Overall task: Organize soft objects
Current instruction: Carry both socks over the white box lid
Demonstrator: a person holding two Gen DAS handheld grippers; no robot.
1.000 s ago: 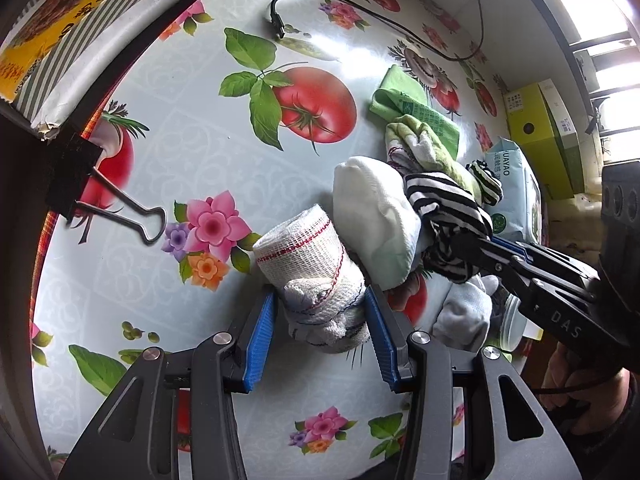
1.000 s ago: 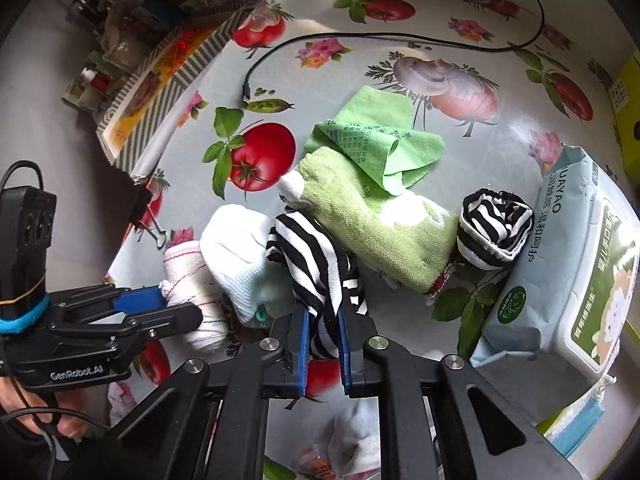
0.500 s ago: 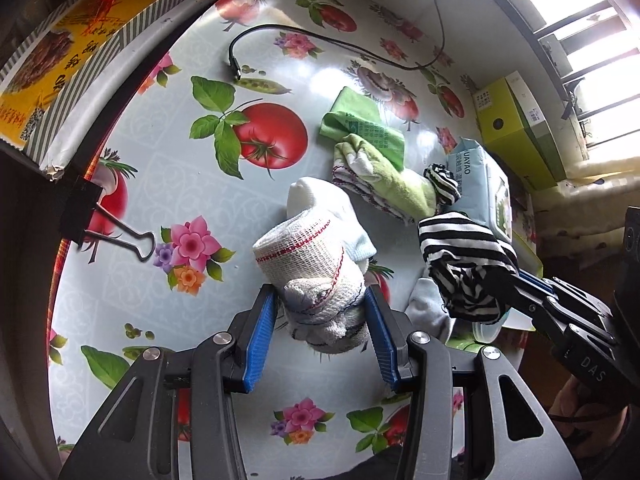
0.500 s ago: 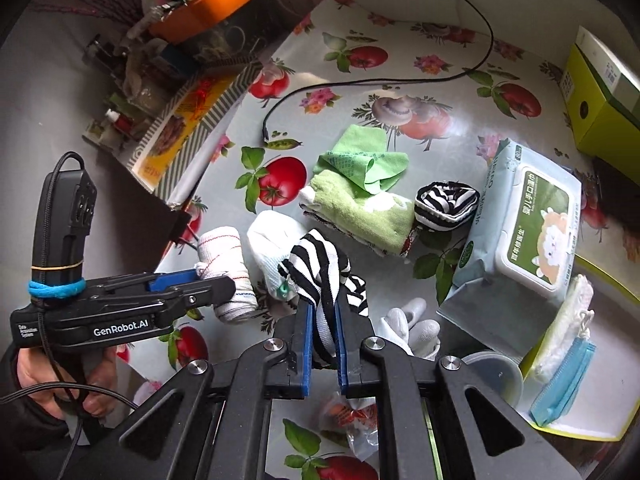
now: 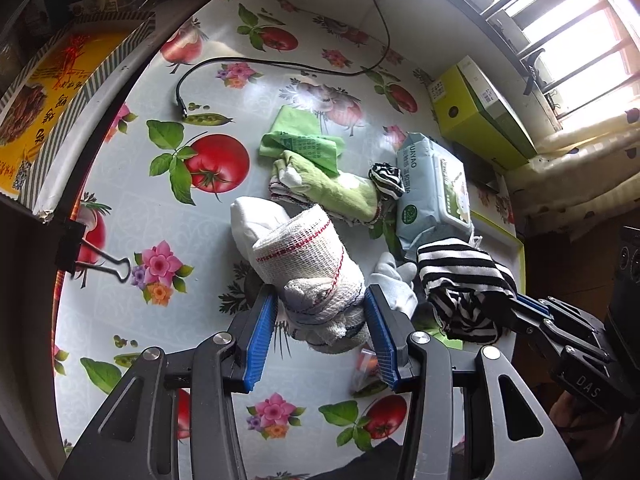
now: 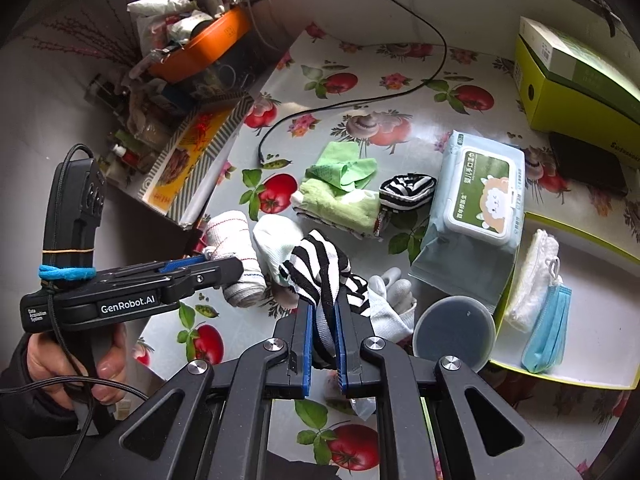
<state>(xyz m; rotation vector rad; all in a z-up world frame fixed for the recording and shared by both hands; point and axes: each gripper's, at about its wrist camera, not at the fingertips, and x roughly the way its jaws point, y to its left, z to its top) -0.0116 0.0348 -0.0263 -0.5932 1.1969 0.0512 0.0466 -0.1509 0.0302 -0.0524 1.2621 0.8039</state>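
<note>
Left wrist view: we see the flowered tablecloth (image 5: 120,184), partly covered. Above it the left gripper (image 5: 320,336) clamps the white rolled cloth (image 5: 308,264), and the right gripper (image 6: 322,336) pinches the striped sock (image 6: 324,268), hiding its lower end.

I count two striped socks (image 6: 326,268) (image 6: 406,192) — one loose, one balled — plus one white sock (image 6: 276,240) and one rolled cloth (image 5: 308,264). Two green cloths (image 6: 344,166) (image 6: 340,206), one glove (image 6: 390,300), one wipes pack (image 6: 476,200) — one black cable (image 6: 360,100), one yellow-green box (image 6: 576,80).
</note>
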